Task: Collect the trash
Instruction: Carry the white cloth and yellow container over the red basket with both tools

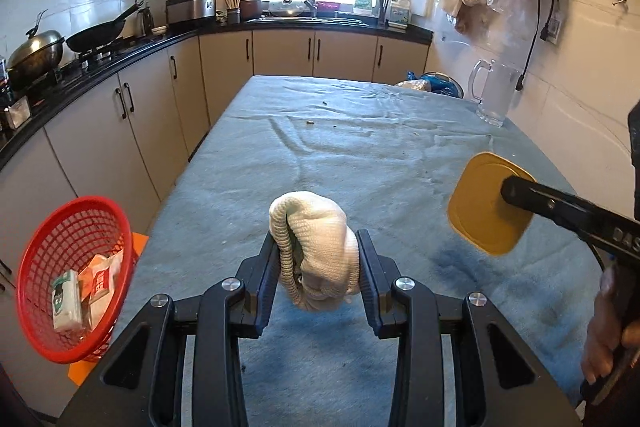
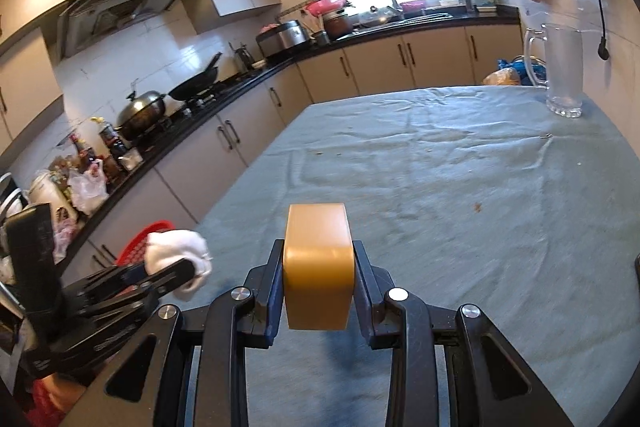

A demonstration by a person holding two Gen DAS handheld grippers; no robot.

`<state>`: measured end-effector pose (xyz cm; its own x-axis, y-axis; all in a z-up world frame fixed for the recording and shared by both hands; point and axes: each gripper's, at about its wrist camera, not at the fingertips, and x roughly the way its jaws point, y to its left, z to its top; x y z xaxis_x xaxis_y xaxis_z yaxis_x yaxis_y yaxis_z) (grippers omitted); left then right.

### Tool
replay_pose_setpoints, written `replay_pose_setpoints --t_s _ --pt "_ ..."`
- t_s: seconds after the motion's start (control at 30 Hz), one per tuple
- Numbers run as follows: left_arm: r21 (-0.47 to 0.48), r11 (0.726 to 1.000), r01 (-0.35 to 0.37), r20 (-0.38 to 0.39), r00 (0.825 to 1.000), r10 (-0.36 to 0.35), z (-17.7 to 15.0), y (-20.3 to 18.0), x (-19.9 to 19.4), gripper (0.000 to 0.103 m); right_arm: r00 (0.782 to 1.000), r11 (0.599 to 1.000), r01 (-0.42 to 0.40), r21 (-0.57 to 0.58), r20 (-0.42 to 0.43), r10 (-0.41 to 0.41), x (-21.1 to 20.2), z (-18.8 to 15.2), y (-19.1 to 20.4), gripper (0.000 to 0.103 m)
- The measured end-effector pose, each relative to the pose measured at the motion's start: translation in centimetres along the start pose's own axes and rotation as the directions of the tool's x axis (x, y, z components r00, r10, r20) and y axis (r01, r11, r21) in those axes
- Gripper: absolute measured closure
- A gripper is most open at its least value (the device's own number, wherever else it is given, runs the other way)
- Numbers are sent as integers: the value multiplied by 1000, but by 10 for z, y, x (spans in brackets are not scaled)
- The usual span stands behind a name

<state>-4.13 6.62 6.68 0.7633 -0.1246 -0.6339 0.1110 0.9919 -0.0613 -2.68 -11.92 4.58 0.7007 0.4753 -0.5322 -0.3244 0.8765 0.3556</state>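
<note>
Two pieces of trash are held above a tabletop [image 1: 360, 155] covered in a wrinkled pale blue cloth. The left hand-held gripper [image 1: 318, 263] pinches a white knitted rag [image 1: 316, 235], bunched into a soft lump with a ribbed edge hanging down one side. It looks light and limp, so a squeeze across its thick middle, as now, should keep it from sagging free. The right hand-held gripper [image 2: 318, 275] pinches a mustard-yellow plastic box [image 2: 318, 263] across its narrow sides; seen from the left camera its broad face is a rounded square. The box looks smooth, stiff and light, likely a little slippery, so the flat sides are the best place to grip. A red plastic mesh basket [image 1: 52, 259] sits past the tabletop's left edge, already holding small cartons [image 1: 68, 301]. A clear glass mug [image 1: 494, 93] stands at the far right corner.
</note>
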Motion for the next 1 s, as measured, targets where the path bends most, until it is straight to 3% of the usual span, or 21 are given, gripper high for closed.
replay_pose_setpoints --t_s 0.67,1.0 --pt "-70 997 -16 46 999 20 -13 54 -25 67 999 996 -18 -88 -51 14 18 -9 70 70" --pt "-160 986 -48 84 995 62 -19 105 -45 67 995 988 -58 -146 -90 45 41 -5 113 70"
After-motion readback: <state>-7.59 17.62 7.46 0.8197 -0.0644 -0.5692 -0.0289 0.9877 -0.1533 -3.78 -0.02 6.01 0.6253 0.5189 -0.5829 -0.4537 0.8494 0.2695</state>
